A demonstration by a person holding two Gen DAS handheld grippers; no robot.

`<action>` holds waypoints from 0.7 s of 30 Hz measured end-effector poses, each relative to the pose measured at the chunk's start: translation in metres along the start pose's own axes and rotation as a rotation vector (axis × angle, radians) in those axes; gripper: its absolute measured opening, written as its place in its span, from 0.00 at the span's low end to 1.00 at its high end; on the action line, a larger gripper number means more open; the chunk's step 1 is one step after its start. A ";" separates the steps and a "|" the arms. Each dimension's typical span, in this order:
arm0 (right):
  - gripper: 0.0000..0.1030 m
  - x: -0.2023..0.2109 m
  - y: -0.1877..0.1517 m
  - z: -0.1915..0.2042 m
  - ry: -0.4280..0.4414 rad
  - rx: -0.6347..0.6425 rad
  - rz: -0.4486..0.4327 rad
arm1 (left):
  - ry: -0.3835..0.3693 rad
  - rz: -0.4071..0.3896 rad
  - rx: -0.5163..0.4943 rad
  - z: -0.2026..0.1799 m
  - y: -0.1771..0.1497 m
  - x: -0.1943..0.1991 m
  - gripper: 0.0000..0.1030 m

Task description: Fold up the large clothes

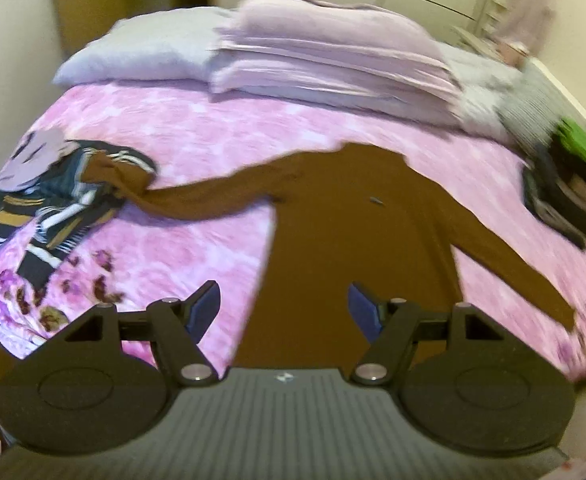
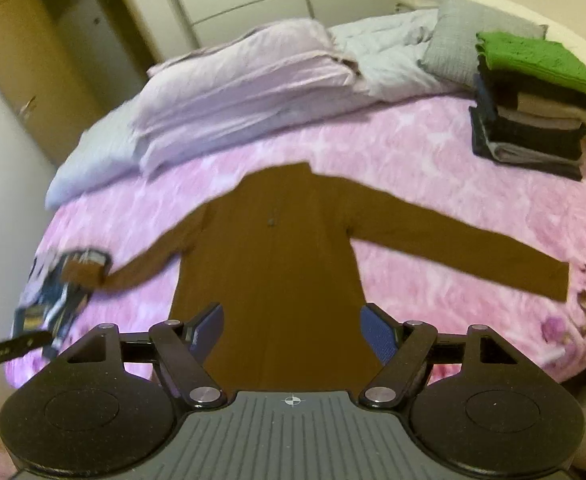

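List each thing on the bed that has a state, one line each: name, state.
Brown top: spread flat, sleeves out, unfolded.
Striped garment: crumpled, under the top's sleeve end.
Clothes stack: folded, green one on top.
Left hand-held gripper: open, empty.
Right hand-held gripper: open, empty.

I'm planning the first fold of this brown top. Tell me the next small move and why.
Probably bring the left gripper to the brown top's left sleeve and lift its cuff off the striped garment. The top lies flat on the pink bedspread with both sleeves spread, both grippers open and holding nothing, and that cuff rests bunched on the striped garment.
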State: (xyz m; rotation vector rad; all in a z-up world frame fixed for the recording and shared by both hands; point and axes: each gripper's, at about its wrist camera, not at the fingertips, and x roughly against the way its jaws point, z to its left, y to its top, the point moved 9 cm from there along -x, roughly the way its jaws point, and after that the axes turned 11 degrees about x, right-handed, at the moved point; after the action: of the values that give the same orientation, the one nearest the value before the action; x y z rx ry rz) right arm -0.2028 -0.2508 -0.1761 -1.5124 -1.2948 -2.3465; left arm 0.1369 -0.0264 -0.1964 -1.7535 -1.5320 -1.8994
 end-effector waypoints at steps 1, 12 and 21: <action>0.70 -0.009 0.010 0.000 -0.002 -0.012 0.000 | 0.014 -0.013 0.023 0.014 0.013 -0.010 0.65; 0.70 -0.111 0.077 0.018 -0.094 -0.077 0.082 | 0.095 -0.025 0.301 0.180 0.122 -0.137 0.46; 0.70 -0.163 0.083 0.021 -0.189 -0.073 0.207 | 0.059 -0.067 0.704 0.298 0.180 -0.242 0.42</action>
State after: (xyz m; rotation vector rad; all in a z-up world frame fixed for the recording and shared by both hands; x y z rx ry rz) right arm -0.0651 -0.3496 -0.2485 -1.8316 -1.0366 -2.1878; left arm 0.5330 -0.0196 -0.3476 -1.3213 -1.9282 -1.1796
